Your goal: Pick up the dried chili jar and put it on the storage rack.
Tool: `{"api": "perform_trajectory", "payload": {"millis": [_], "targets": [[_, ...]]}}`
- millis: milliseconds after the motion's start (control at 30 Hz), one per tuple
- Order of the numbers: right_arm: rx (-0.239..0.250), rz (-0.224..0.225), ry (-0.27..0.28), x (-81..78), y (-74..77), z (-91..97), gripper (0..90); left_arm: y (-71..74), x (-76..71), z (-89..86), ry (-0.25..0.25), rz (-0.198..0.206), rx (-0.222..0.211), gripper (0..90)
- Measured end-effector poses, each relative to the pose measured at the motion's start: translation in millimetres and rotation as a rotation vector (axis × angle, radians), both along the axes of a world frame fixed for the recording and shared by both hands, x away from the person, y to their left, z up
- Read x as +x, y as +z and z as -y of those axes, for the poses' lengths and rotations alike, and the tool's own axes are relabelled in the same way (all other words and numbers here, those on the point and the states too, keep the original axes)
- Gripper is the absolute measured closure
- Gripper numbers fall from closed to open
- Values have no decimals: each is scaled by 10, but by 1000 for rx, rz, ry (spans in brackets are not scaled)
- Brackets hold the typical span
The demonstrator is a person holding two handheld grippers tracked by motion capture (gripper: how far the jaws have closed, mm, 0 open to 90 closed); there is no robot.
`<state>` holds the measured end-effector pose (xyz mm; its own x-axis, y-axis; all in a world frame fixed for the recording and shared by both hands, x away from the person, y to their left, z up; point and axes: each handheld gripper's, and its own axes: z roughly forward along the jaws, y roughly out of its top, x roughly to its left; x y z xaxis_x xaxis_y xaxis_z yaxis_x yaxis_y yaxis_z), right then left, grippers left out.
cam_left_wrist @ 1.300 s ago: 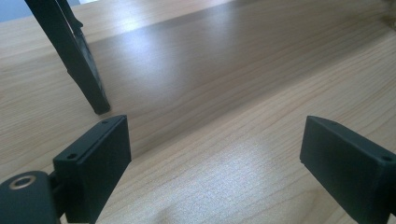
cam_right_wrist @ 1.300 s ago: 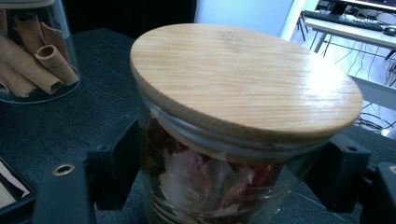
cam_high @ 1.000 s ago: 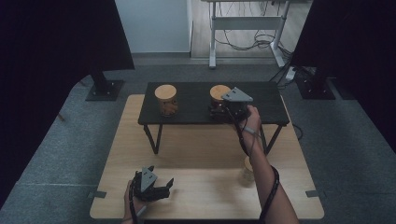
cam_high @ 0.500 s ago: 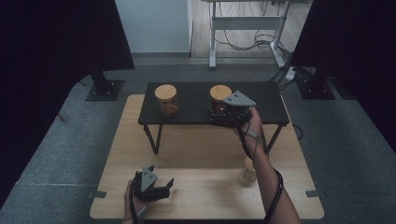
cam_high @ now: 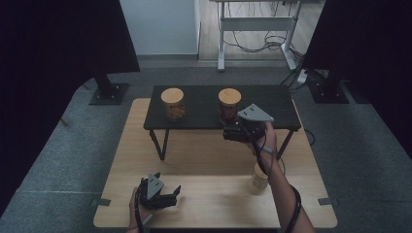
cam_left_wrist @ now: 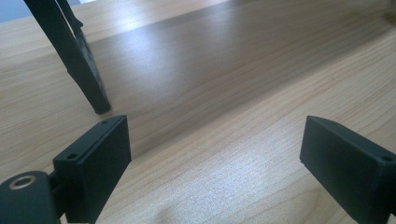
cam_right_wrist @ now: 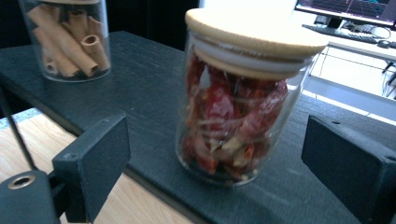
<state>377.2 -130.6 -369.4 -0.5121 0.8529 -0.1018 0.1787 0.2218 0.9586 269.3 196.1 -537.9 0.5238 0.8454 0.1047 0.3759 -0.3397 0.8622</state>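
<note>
right claw (cam_right_wrist: pixel 215 186) wide open, just been opening, apart from round glass jar of red dried chillies (cam_right_wrist: pixel 233 126). smooth, breakable; best gripped round the middle.

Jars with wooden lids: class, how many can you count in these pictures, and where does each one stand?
3. The pasta jar stands at the black shelf's left, the chilli jar at its right before the right gripper, and a third jar on the wooden table, partly hidden behind the forearm.
</note>
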Motion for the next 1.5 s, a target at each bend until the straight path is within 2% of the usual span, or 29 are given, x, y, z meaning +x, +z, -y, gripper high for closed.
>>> {"api": "perform_trajectory", "payload": {"millis": [100,333,433,467,600,667,833,967,1133,1267,1433,1500], "targets": [[7,8,11,-62,-11,15,81,-2,1,1,0,0,1,84],[36,43,43,-375,-80,92,82,-10,0,17,-3,-3,5,84],[38,48,49,-453,-112,123,82,-12,0,18,-3,-2,7,84],[38,50,52,-529,-158,156,82,-13,1,15,-2,-3,6,84],[37,49,47,-629,-253,211,83,-15,2,13,-1,-3,6,83],[27,38,39,-705,-369,268,82,-18,4,15,-1,-4,8,84],[24,21,29,-797,-514,356,84,-21,5,16,-1,-6,10,84],[22,12,27,-951,-673,422,84,-23,7,17,-1,-8,12,84],[18,3,23,-1078,-814,445,84,-23,5,20,-2,-7,14,83],[26,-27,26,-1188,-1004,444,85,-29,6,24,-4,-9,17,84],[38,-69,26,-1252,-1198,397,90,-36,7,37,-6,-11,25,83],[16,-82,37,-1264,-1248,359,90,-32,3,35,-5,-8,26,83]]}}
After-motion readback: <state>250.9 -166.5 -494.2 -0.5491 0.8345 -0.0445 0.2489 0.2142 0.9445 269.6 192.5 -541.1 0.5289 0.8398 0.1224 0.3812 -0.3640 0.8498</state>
